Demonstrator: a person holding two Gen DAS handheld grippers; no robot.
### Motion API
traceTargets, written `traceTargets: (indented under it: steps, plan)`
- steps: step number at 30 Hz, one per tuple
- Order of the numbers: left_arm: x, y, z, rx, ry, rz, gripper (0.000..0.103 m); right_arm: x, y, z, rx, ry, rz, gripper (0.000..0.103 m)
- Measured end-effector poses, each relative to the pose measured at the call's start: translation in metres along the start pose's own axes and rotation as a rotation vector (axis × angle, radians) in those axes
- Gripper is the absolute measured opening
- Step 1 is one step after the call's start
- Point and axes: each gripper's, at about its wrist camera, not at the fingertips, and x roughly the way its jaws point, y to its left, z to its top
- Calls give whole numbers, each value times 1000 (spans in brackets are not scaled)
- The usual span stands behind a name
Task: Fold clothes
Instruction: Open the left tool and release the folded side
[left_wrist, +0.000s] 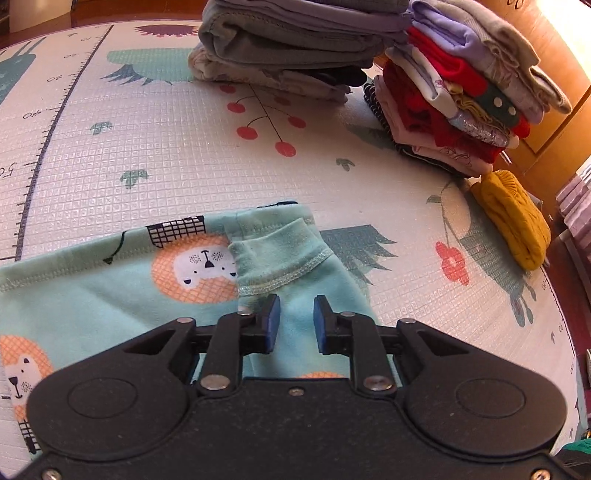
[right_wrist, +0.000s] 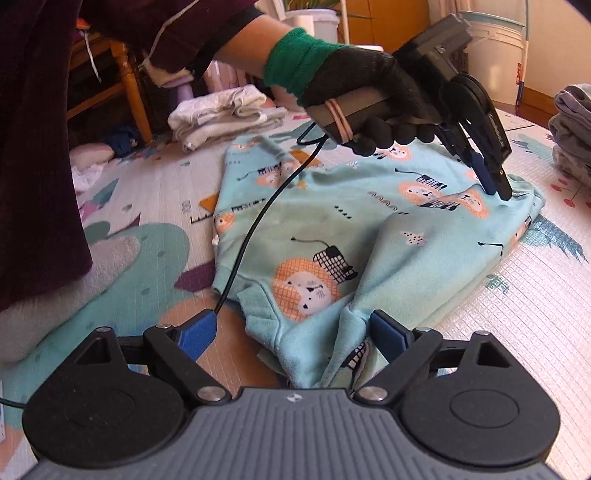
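The right wrist view shows a light green top (right_wrist: 369, 236) with lion faces lying on a play mat (right_wrist: 535, 295). The top is the thing to fold. It is spread out in the middle of the mat, a bit bumpy, with one sleeve tucked over near the far end. The right gripper (right_wrist: 295, 332) sits low at the near edge of the top. Its jaws stand wide, and a fold of the cloth rises between them, but the pads do not press on it. I think they are wide so the cloth can be let go or taken up.

A gloved hand (right_wrist: 373, 92) holds the left gripper (right_wrist: 495, 188) at the far end of the top, with the tips down at the cloth, maybe to hold that end flat. In the left wrist view, the left gripper (left_wrist: 296, 321) has its jaws close together with a small gap. Green cloth shows behind the gap, but nothing is pinched there.

Two piles of folded clothes (left_wrist: 443, 92) stand at the far side of the mat, out of the way. The green top likely goes there once folded.
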Motion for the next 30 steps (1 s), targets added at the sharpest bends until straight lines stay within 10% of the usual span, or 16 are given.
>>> traceTargets:
  steps: [14, 24, 30]
  plan:
    - [-13, -24, 5, 236, -32, 78, 18, 11, 14, 5, -94, 103, -21, 100]
    - [-93, -61, -104, 253, 20, -120, 18, -16, -2, 18, -138, 9, -106, 88]
    - [-70, -46, -136, 246, 136, -45, 19, 23, -35, 30, -107, 76, -120, 88]
